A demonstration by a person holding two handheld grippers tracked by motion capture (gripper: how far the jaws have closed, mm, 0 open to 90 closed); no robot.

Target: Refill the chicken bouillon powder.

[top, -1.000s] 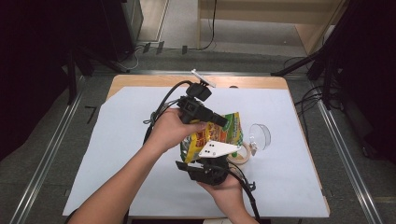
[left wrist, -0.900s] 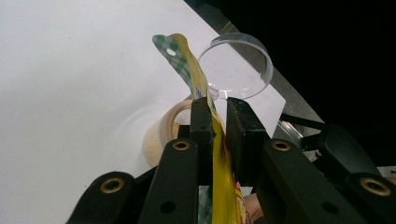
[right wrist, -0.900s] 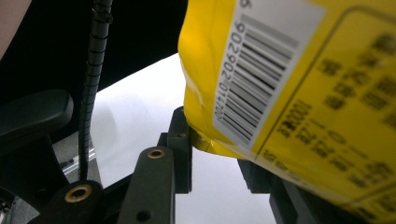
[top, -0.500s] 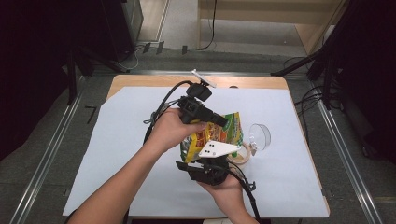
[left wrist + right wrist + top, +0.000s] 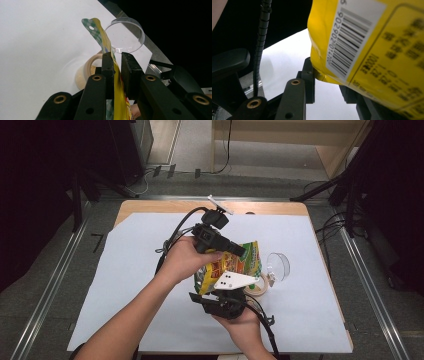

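From above, we see the yellow crinkled plastic snack bag [image 5: 235, 267] held over the white-covered desk [image 5: 125, 285] at centre, the left hand-held gripper [image 5: 240, 251] clamping its 12 o'clock edge. The left gripper view shows the jaws pinching the bag, with a clear round plastic lid [image 5: 126, 37] at 1 o'clock. The right gripper view shows the right hand-held gripper [image 5: 329, 82] grasping the bag's lower corner.

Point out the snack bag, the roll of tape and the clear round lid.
snack bag [image 5: 240, 262]: high view, its printed front.
roll of tape [image 5: 92, 62]: left gripper view, its upper rim.
clear round lid [image 5: 277, 266]: high view, its transparent middle.
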